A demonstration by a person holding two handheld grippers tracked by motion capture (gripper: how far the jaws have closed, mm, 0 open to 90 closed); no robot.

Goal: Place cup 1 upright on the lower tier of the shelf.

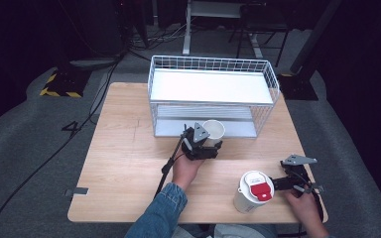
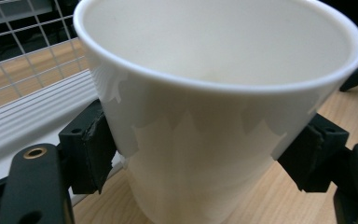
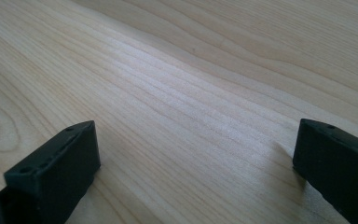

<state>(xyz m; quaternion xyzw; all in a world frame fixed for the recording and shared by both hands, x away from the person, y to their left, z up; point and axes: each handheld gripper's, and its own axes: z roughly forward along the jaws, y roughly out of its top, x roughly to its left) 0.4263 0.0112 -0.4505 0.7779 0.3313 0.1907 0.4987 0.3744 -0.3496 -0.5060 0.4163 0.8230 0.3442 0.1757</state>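
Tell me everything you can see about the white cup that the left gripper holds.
The white cup is a plain tapered cup with a rolled rim, looking like paper or thin plastic. It appears empty inside. It stands roughly upright on the wooden table, just in front of the lower shelf of the white wire rack. The left gripper is shut on it: its two black pads press against opposite sides of the wall, below the rim.

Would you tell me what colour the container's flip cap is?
Red, on a white lid; the container shows best in the high view.
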